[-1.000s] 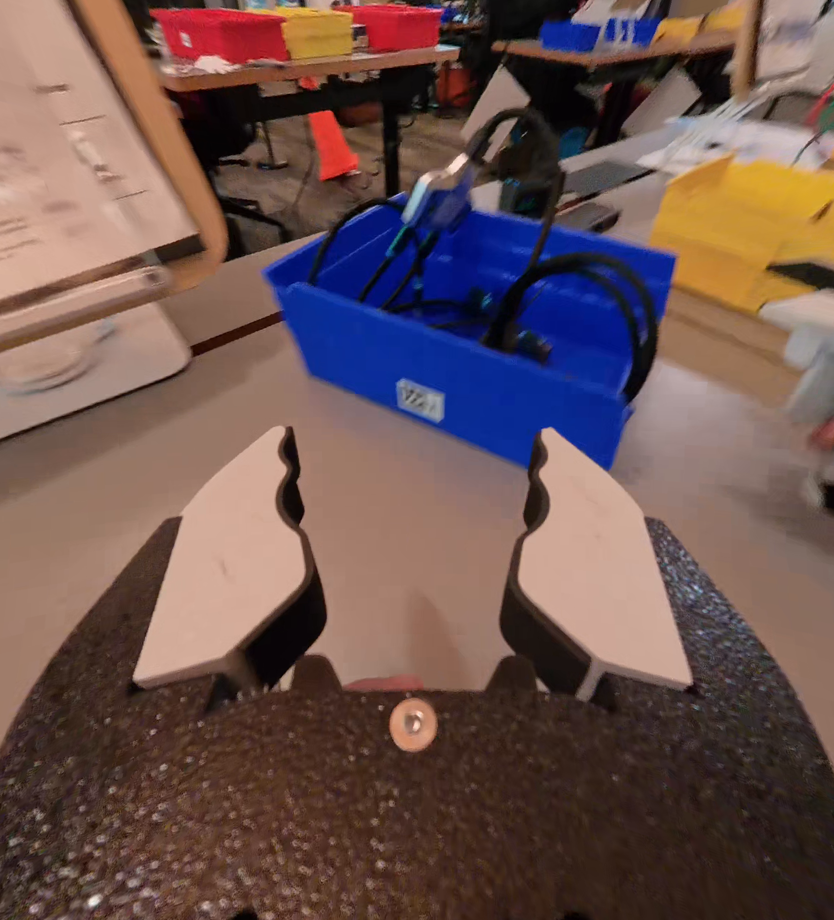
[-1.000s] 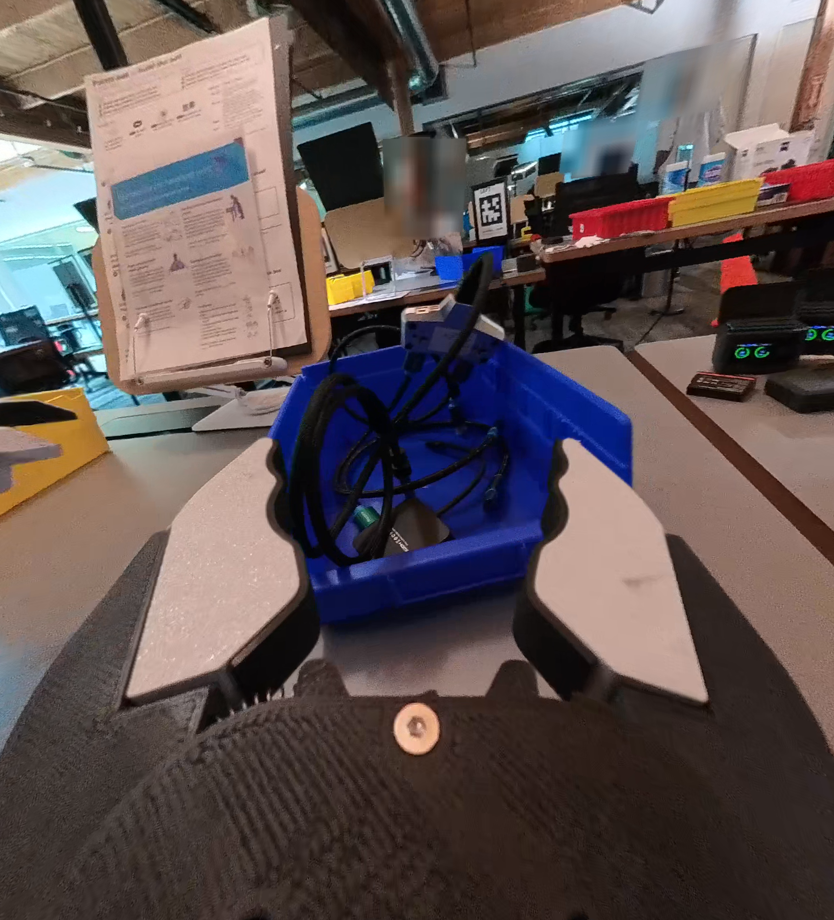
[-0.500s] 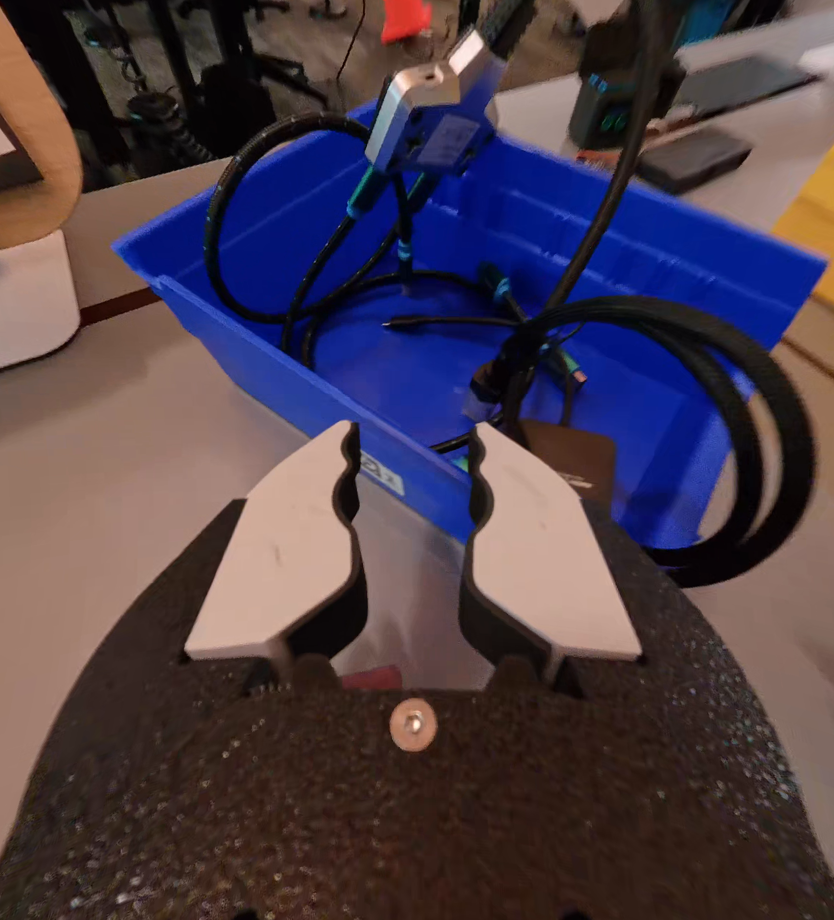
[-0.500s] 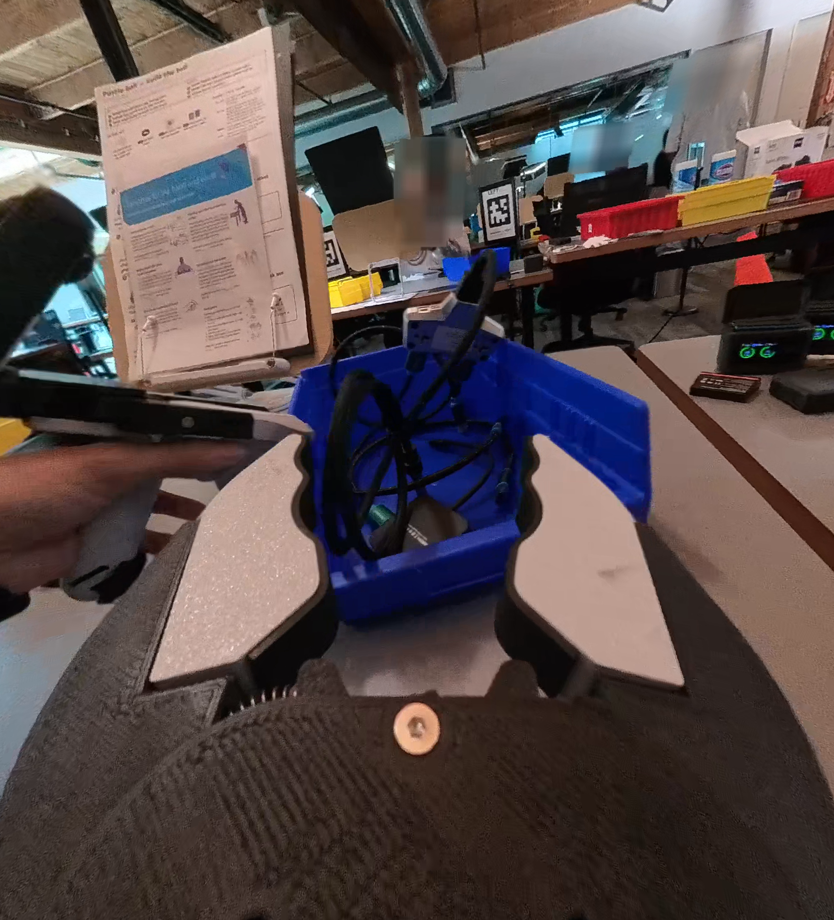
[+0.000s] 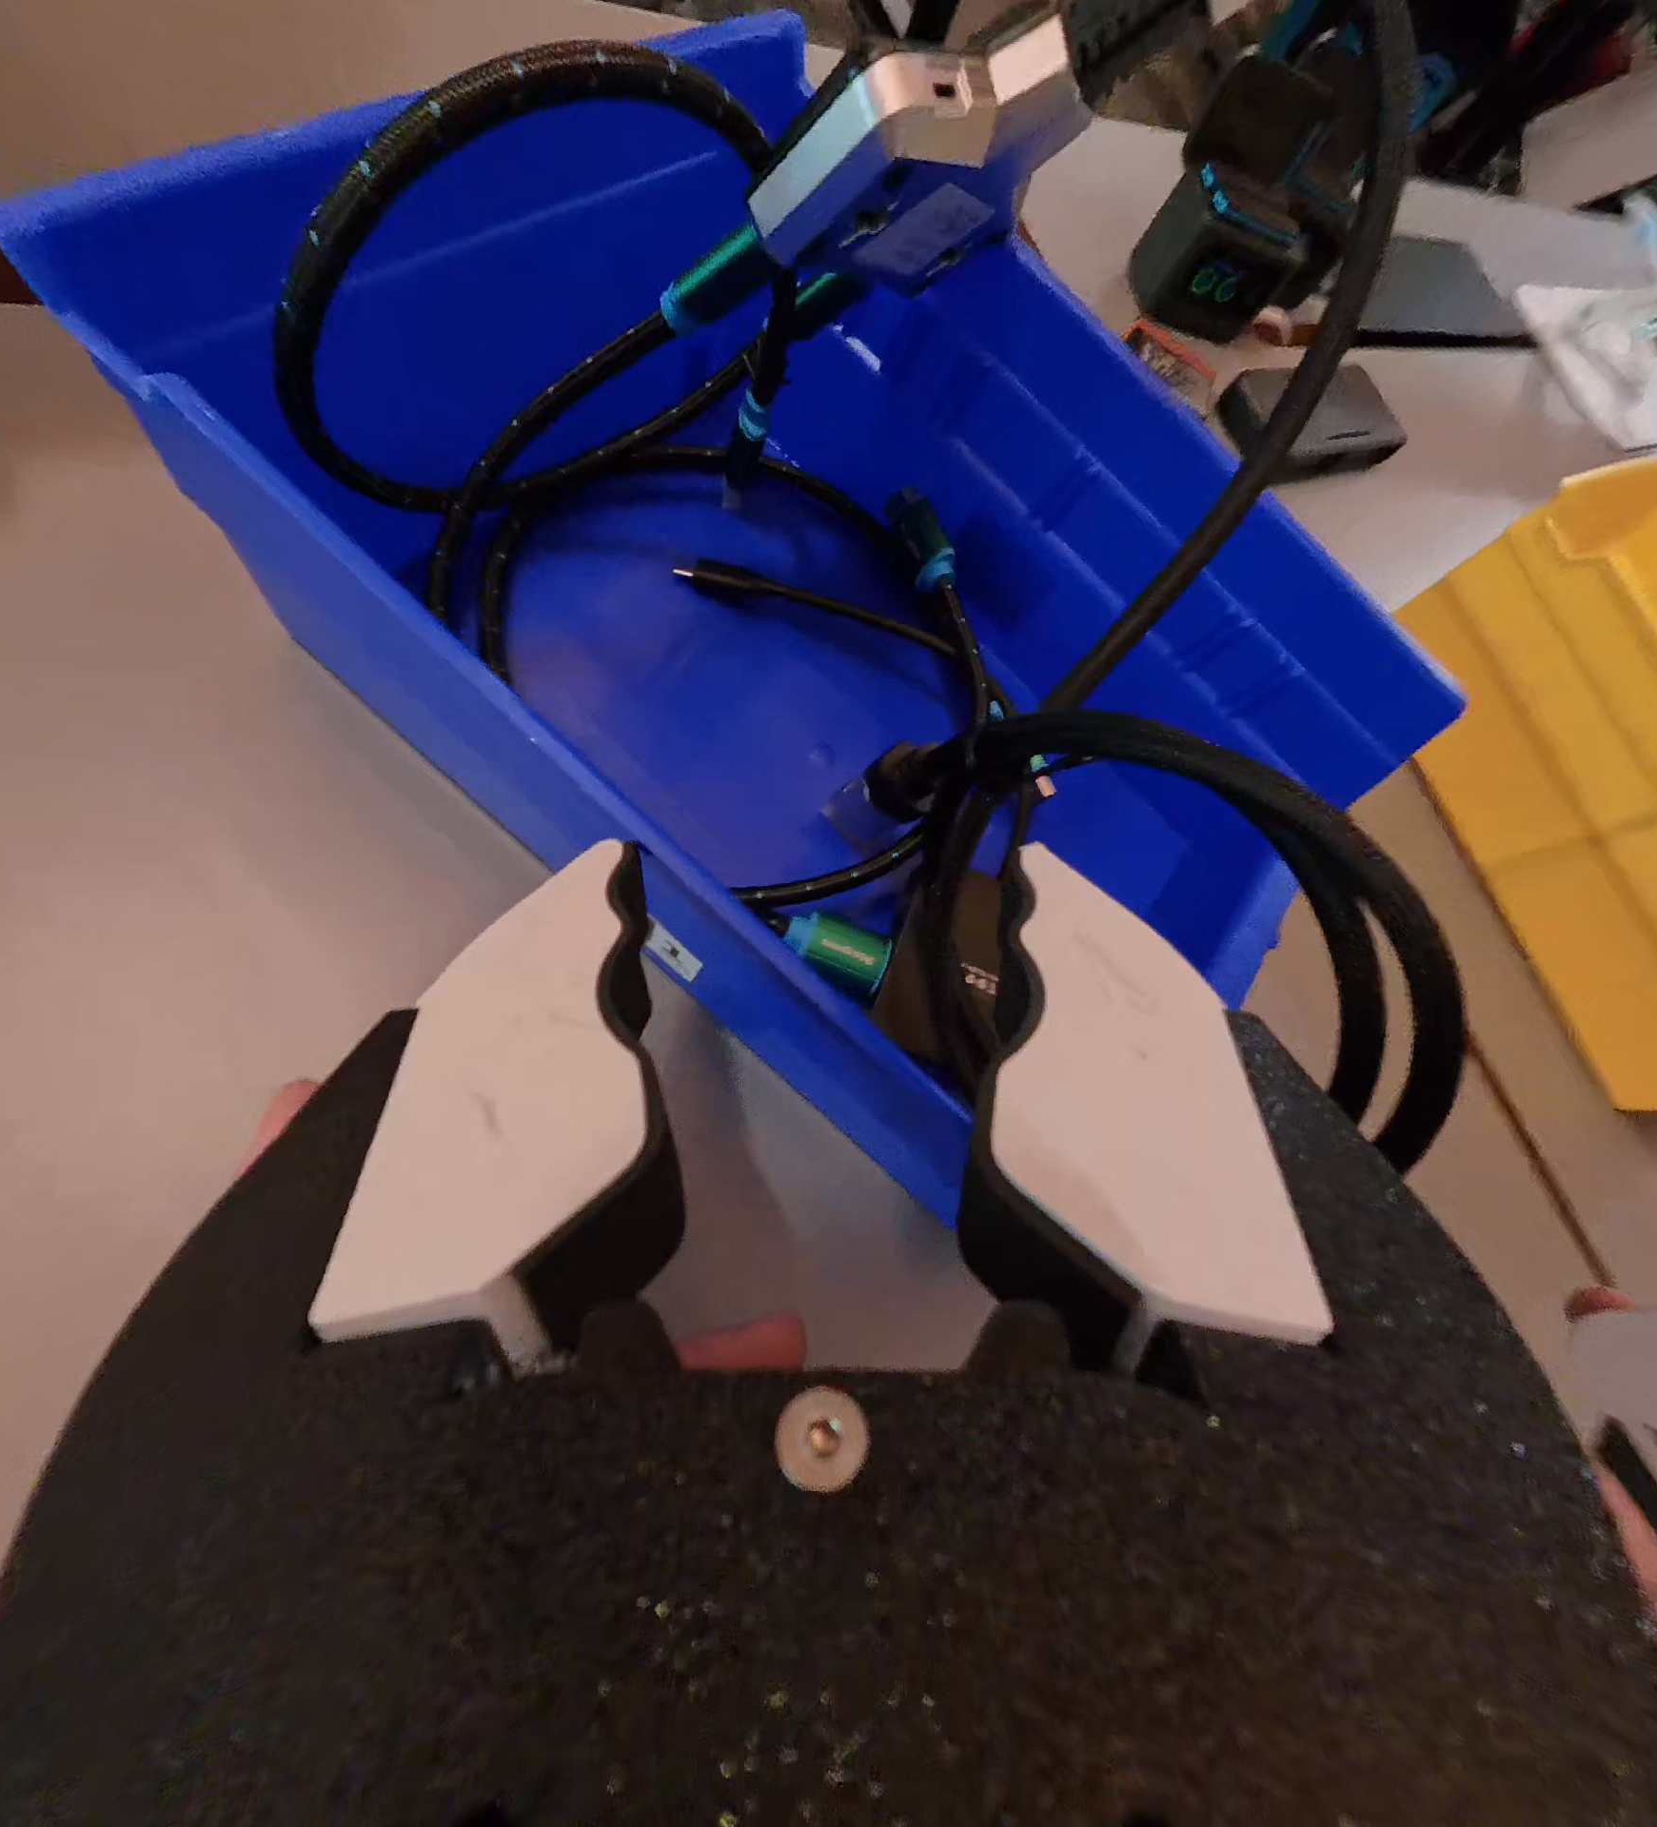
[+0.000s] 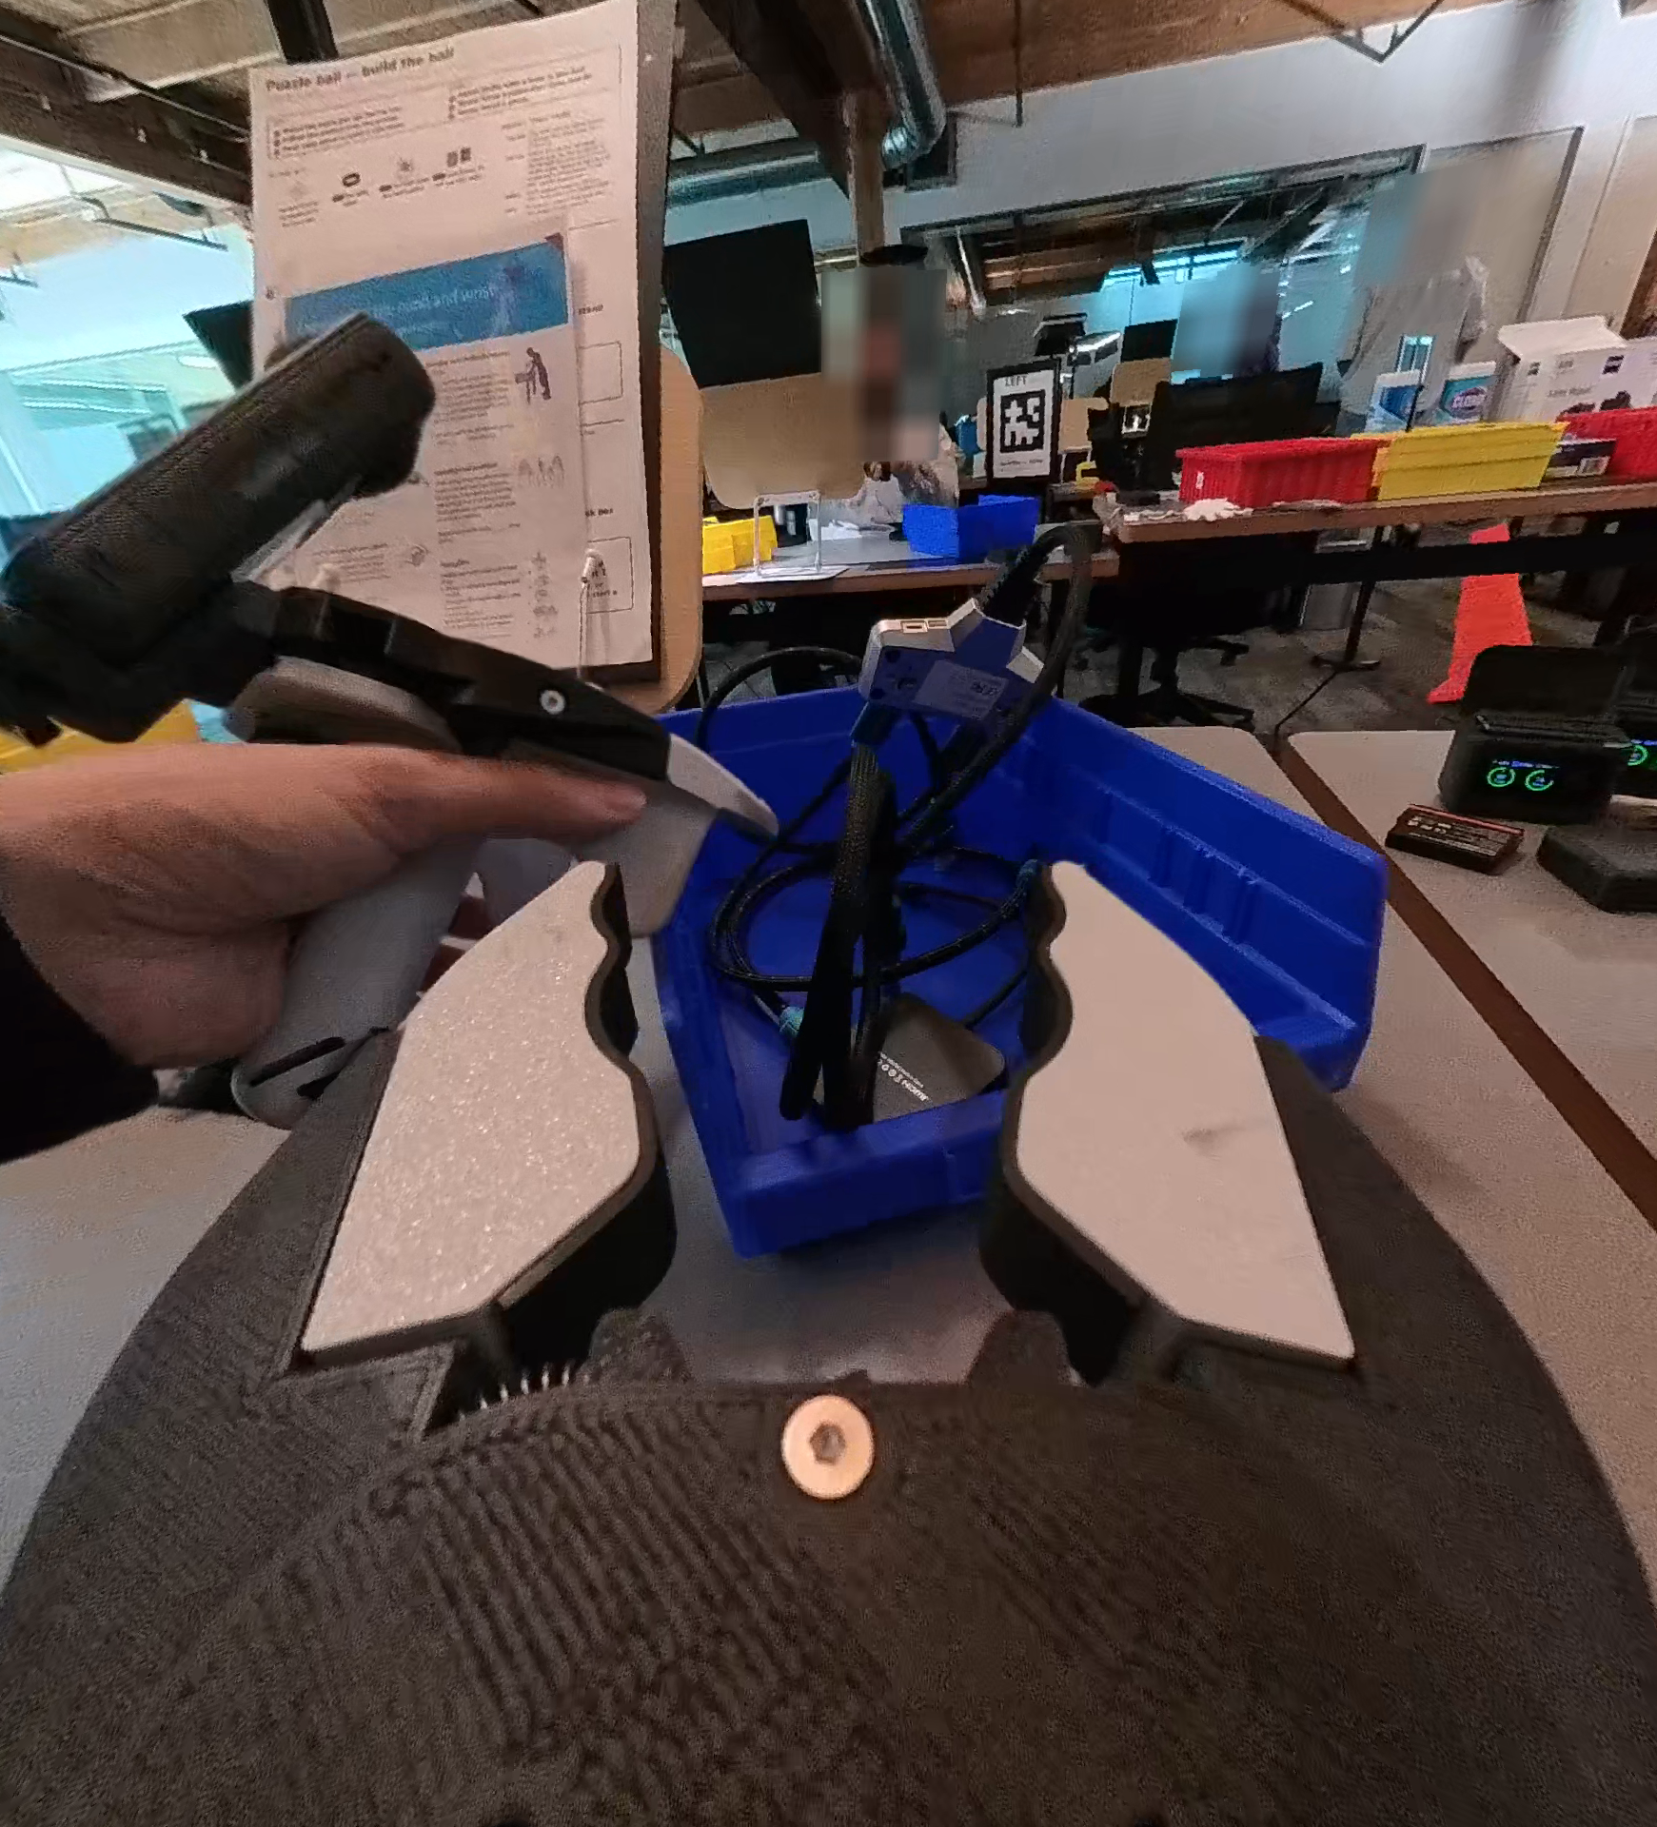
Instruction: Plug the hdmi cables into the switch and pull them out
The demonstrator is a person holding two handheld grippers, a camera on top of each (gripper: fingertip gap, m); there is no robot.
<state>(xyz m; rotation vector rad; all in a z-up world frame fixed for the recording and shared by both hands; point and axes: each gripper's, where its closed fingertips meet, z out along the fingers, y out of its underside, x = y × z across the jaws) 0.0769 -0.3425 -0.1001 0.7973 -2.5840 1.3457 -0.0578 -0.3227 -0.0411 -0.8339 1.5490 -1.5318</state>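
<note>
The left gripper (image 5: pixel 819 880) hovers over the near rim of the blue bin (image 5: pixel 468 692), its fingers parted to a moderate gap and holding nothing. One fingertip lies outside the bin wall and the other above the bin's near corner. The right gripper (image 6: pixel 829 895) faces the short end of the same bin (image 6: pixel 1200 840) from the worktop (image 6: pixel 1546 989), its fingers spread wide and empty. In the right wrist view the left gripper (image 6: pixel 705 791) appears at the left, carried by a hand (image 6: pixel 211 870), its tip over the bin's left rim.

The silver HDMI switch (image 5: pixel 888 188) sits propped high at the bin's far end, with teal-collared plugs entering its lower face. Black braided HDMI cables (image 5: pixel 508 395) coil across the bin floor, and one thick loop (image 5: pixel 1398 949) spills over the right wall. A green plug (image 5: pixel 839 954) and a dark flat box (image 6: pixel 923 1073) lie in the near corner. A yellow bin (image 5: pixel 1615 791) stands just beside the blue one.
</note>
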